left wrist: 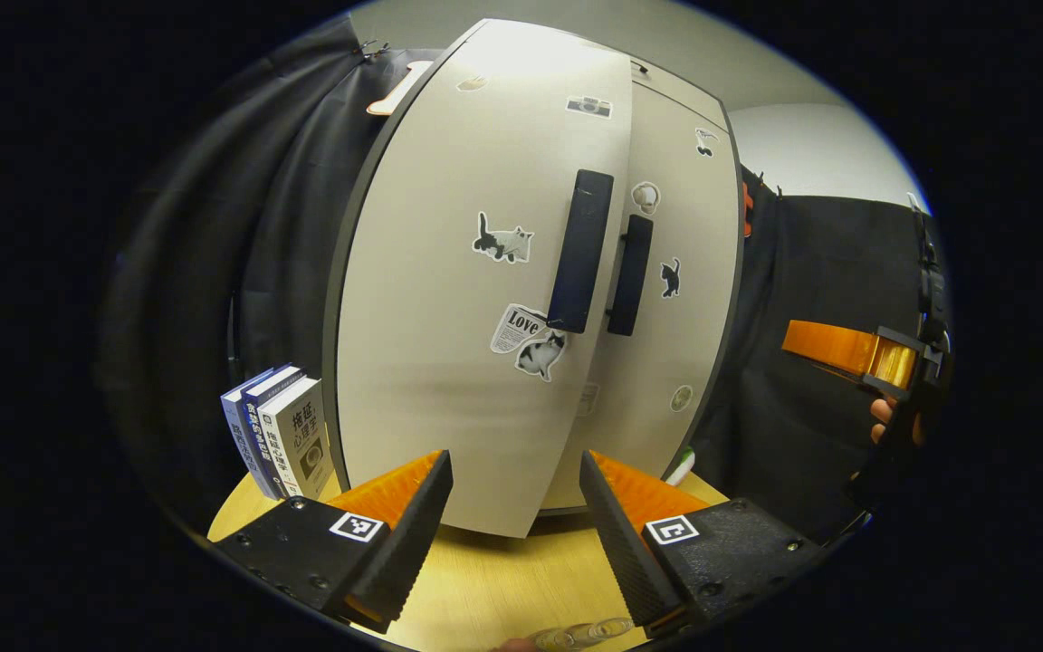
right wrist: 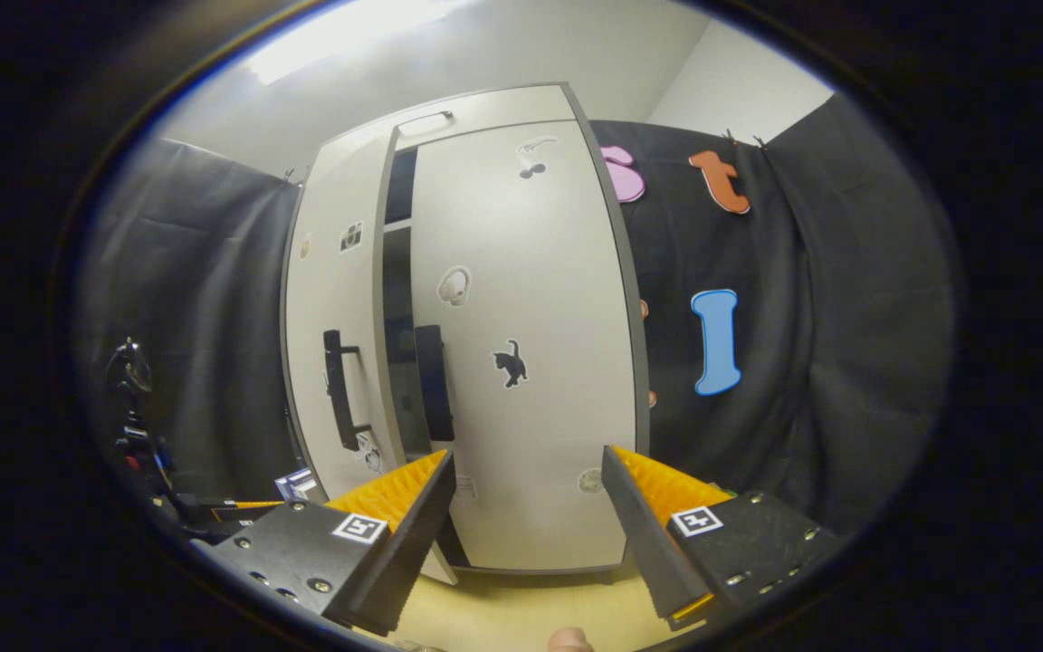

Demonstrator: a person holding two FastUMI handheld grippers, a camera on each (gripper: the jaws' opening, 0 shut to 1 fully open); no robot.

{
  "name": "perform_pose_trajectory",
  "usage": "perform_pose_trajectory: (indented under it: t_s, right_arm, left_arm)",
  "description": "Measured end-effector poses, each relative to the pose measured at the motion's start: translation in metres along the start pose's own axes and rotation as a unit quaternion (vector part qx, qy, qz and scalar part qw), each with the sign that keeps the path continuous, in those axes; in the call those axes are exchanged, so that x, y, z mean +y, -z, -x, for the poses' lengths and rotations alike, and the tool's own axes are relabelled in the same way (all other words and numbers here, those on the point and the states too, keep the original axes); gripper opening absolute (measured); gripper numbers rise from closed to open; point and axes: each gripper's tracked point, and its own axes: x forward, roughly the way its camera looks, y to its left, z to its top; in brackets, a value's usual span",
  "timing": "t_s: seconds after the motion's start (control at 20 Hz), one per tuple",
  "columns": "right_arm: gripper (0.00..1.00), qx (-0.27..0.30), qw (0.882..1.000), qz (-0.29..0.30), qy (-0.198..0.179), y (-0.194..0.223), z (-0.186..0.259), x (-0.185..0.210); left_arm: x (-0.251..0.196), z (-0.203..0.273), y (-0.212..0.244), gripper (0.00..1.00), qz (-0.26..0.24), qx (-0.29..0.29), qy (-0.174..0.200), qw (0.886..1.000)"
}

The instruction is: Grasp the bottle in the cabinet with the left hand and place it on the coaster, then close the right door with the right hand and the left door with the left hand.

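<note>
The left tongs [left wrist: 516, 507] stand open with nothing between the fingers, pointing at the cabinet's left door [left wrist: 476, 272] from just in front of it. The right tongs [right wrist: 529, 503] are open and empty too, facing the right door [right wrist: 531, 362]. In the left gripper view the right tongs [left wrist: 856, 353] also show far to the right, held by a hand [left wrist: 888, 421].

The bottle [left wrist: 580, 636] shows as a clear shape at the very bottom of the left gripper view, at the table's [left wrist: 503, 580] near edge; the coaster under it cannot be made out.

The left door is nearly shut, its edge standing a little proud of the right door. In the right gripper view a dark gap [right wrist: 399, 299] lies between the two doors. Each door bears a dark vertical handle [left wrist: 580, 252] and animal stickers [left wrist: 502, 243].

Books [left wrist: 279, 430] stand upright at the table's left edge, just beside the cabinet.
</note>
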Motion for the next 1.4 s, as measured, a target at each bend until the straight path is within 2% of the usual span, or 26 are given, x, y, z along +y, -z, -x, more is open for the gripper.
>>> perform_pose_trajectory:
  t_s: [1.4]
  right_arm:
    - [0.98, 0.010, 1.000, -0.010, 0.008, 0.006, 0.006, -0.012]
  left_arm:
    - [-0.007, 0.000, 0.000, 0.90, -0.009, 0.009, 0.002, 1.000]
